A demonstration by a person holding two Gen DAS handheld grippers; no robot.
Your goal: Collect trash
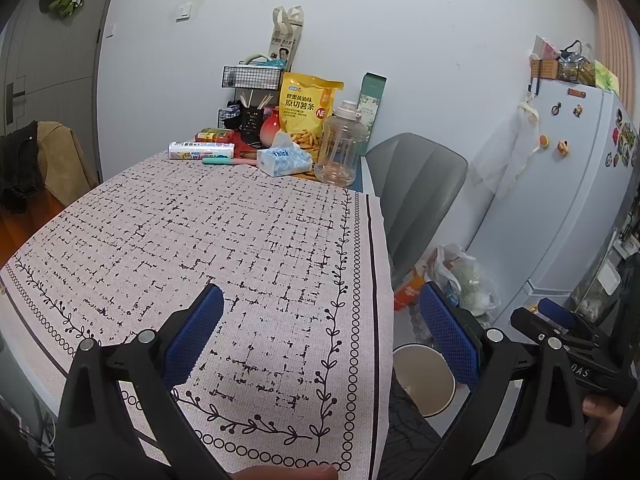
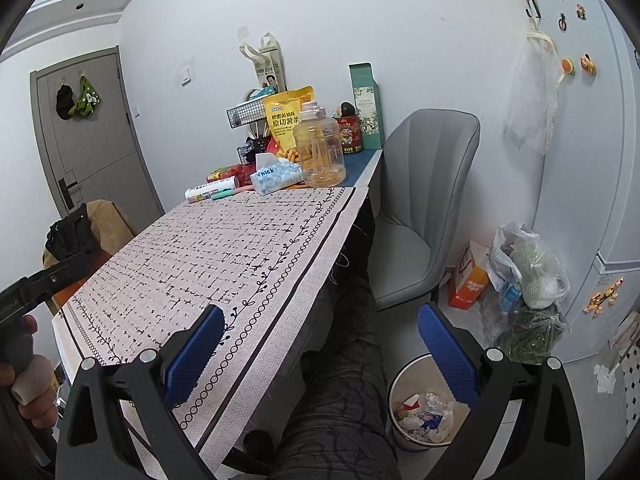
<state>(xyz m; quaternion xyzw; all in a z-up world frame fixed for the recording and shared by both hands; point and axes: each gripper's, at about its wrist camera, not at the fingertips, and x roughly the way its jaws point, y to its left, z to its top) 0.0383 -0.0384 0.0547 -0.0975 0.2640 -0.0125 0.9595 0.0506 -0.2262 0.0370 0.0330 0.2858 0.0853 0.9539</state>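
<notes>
Between my left gripper's [image 1: 320, 334] blue-padded fingers [image 1: 192, 336] I've just got the near corner of the table [image 1: 224, 240], the one under the pale pink woven cloth with black crosshatch marks and a vine border. Those fingers are spread wide, nothing in them.

Right gripper [image 2: 320, 354] is the same deal: fingers [image 2: 448, 352] fully apart, empty, hanging off the table's edge over my patterned grey trouser leg [image 2: 340, 392].

The round white trash bin [image 2: 424, 408] sits on the floor just under the right-hand finger of that gripper, and it's got crumpled wrappers and paper scraps [image 2: 424, 412] in it. From the left wrist view the bin [image 1: 424, 380] pokes out beside the table edge, partly behind the right-hand finger.

Way out past the fingertips, at the table's far end: a clear plastic jug [image 1: 342, 148], a blue "Thick" tissue pack [image 1: 284, 160] and a yellow snack bag [image 1: 306, 112]. A grey padded chair [image 2: 424, 200] sits beyond the gap, with stuffed plastic bags [image 2: 524, 268] on the floor next to it.
</notes>
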